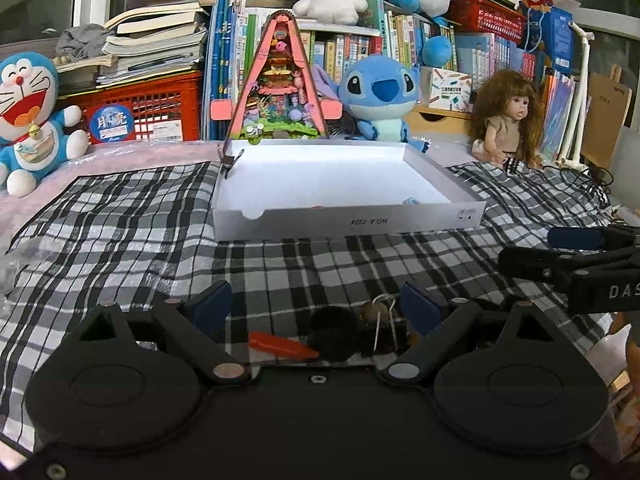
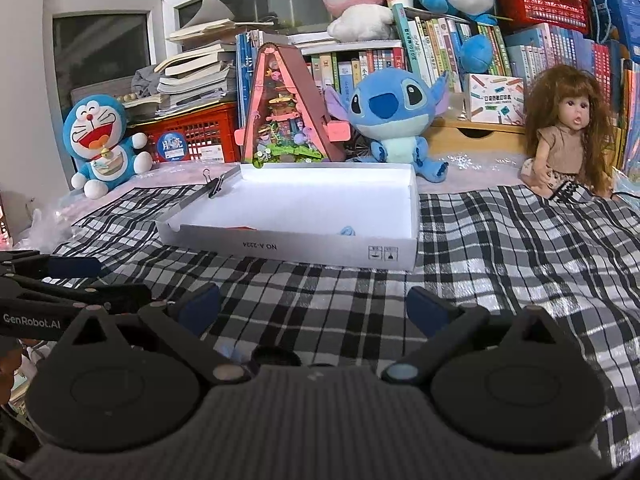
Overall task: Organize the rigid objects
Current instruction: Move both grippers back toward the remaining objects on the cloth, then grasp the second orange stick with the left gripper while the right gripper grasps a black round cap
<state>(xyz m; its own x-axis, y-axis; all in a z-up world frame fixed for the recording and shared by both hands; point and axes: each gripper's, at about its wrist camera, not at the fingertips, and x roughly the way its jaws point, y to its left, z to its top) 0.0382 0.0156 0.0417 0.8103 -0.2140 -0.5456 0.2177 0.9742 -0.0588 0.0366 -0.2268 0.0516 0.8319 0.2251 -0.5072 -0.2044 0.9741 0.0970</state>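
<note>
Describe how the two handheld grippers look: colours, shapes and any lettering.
Both are matte black plastic, each with two round hubs, angled linkage arms with silver pivot pins, and dark blue finger pads. The left gripper shows white "GenRobot.AI" lettering on its side in the right wrist view; the right gripper shows "DAS" in the left wrist view. No cables or sleeves visible.

a shallow box [image 2: 296, 246] lay on the checked cloth [image 2: 500, 248] in the middle of the desk, a binder clip [image 2: 215, 185] clamped on its far left corner and a small item [image 2: 347, 231] inside by the near wall. behind the box stood a triangular model house [image 2: 286, 120], with a seated plush [image 2: 394, 116] to its right and a doll [image 2: 568, 136] further right. a cat plush [image 2: 102, 142] sat far left, before a crate [image 2: 196, 134]. books [image 2: 360, 68] lined the back. nearer the left gripper [image 1: 316, 304] lay a carrot-shaped piece [image 1: 280, 346], a round object [image 1: 334, 326] and a second clip [image 1: 384, 328], side by side on the cloth
</note>
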